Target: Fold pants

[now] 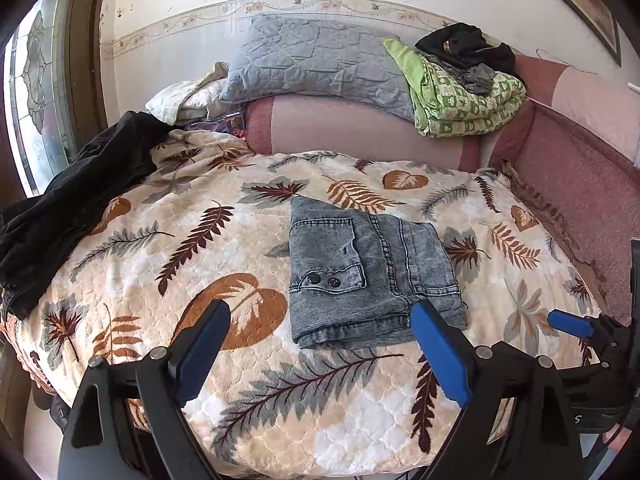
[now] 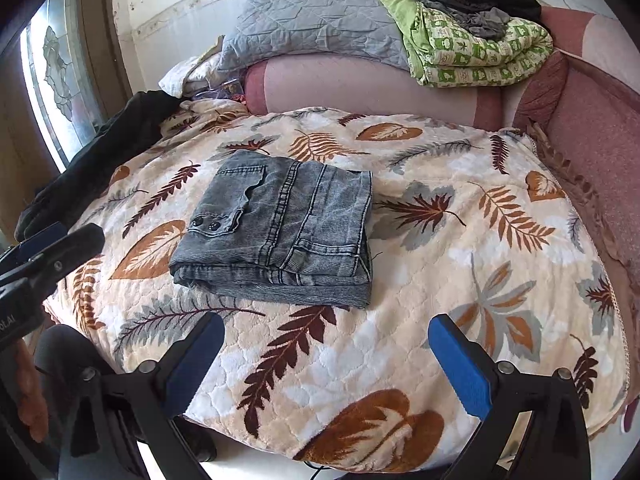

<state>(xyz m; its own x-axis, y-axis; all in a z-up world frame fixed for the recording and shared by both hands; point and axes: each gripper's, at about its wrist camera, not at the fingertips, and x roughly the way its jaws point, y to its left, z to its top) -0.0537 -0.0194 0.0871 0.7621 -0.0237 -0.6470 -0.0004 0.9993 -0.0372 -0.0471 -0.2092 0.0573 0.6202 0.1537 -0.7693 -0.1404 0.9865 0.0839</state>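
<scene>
The grey denim pants (image 1: 368, 264) lie folded into a compact rectangle on the leaf-patterned blanket (image 1: 192, 240), pocket flap with two snaps facing up. My left gripper (image 1: 320, 312) hovers just in front of the near edge of the pants, its blue pads wide apart with nothing pressed between them. In the right wrist view the same folded pants (image 2: 280, 232) rest ahead and a little left of my right gripper (image 2: 326, 324), which is open and holds nothing. The left gripper (image 2: 60, 240) shows at that view's left edge.
A dark garment (image 1: 72, 208) is heaped on the blanket's left side. At the head of the bed sit a grey quilted pillow (image 1: 316, 64) and a folded green quilt (image 1: 468, 96) with black clothes (image 1: 464, 46) on top. A pink padded border (image 1: 580, 184) runs along the right.
</scene>
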